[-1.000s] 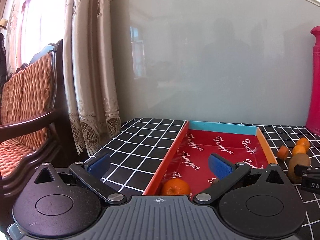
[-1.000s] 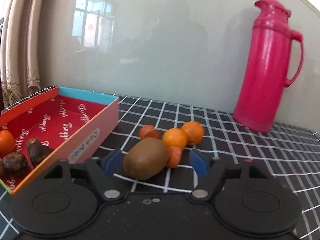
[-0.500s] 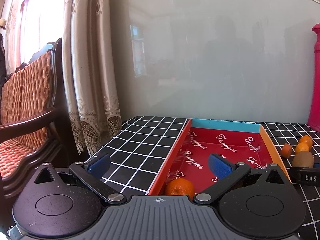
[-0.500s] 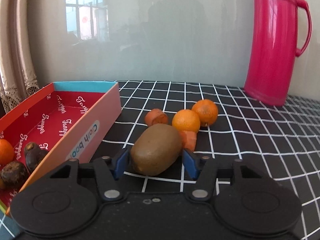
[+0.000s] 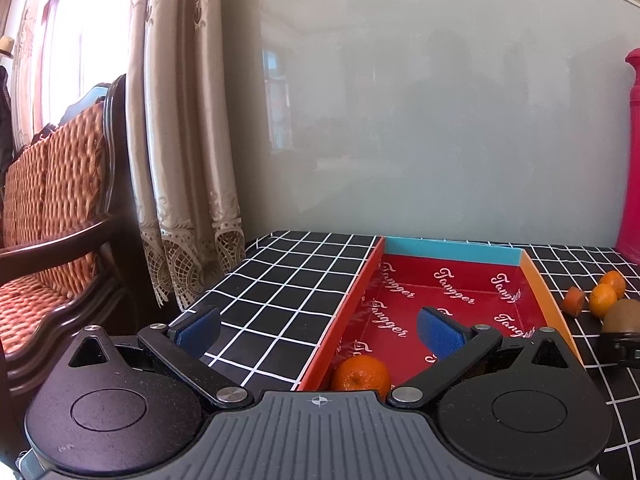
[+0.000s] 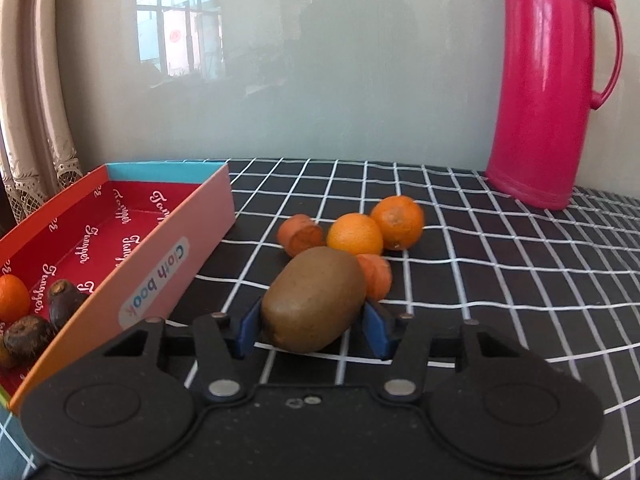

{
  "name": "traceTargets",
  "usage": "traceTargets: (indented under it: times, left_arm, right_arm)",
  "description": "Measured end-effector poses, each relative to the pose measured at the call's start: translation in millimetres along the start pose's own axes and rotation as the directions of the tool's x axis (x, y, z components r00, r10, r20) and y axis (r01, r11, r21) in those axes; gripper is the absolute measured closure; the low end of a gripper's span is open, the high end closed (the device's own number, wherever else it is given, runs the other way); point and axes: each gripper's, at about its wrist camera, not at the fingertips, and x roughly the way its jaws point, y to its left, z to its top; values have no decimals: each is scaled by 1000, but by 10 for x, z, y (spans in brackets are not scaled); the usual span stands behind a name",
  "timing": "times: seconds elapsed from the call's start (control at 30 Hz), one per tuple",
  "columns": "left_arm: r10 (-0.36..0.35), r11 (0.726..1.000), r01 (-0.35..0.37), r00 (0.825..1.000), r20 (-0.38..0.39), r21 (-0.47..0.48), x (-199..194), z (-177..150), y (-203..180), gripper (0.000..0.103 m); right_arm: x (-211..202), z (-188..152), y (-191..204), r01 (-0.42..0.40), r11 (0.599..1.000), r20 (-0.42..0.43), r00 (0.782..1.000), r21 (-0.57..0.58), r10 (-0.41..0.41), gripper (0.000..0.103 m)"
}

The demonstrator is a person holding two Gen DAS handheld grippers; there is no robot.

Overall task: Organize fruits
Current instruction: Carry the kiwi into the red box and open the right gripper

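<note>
The right gripper (image 6: 312, 326) has just been closing its jaws, and the blue pads now press both flanks of the kiwi (image 6: 314, 300), a fuzzy brown oval lying tilted on the black, white-gridded tablecloth (image 6: 480, 280) near the table's front edge. Just behind it two carrot pieces (image 6: 301, 234) and two dimpled tangerines (image 6: 356, 234) cluster, one carrot piece touching the kiwi. To their left the cardboard box (image 6: 160, 264) carries "Cloth book" on its pink outer wall and "Tangger" repeated in white across its red inside; a tangerine and dark brown fruits sit at its near end. The left gripper (image 5: 320, 328) hangs spread wide and empty over the box's near left rim. A pink thermos (image 6: 548, 92) stands at the far right edge.
</note>
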Motion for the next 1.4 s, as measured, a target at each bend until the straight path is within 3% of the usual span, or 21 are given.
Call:
traceTargets:
  times: [0.5, 0.73, 1.07, 1.4]
  left_arm:
    - [20, 1000, -20, 1000, 10, 6, -114, -35, 49, 0]
    - [43, 999, -43, 999, 1, 9, -181, -107, 142, 0]
    - [99, 995, -99, 995, -24, 0, -177, -188, 453, 0]
    - [103, 994, -104, 994, -42, -12, -121, -207, 617, 0]
  right_arm:
    - [-361, 77, 36, -10, 999, 59, 998, -48, 13, 51]
    - [-517, 143, 161, -60, 997, 113, 991, -48, 65, 51]
    - [-571, 181, 631, -156, 983, 163, 972, -99, 171, 51]
    - [-473, 64, 1191, -233, 956, 117, 960, -180, 256, 50]
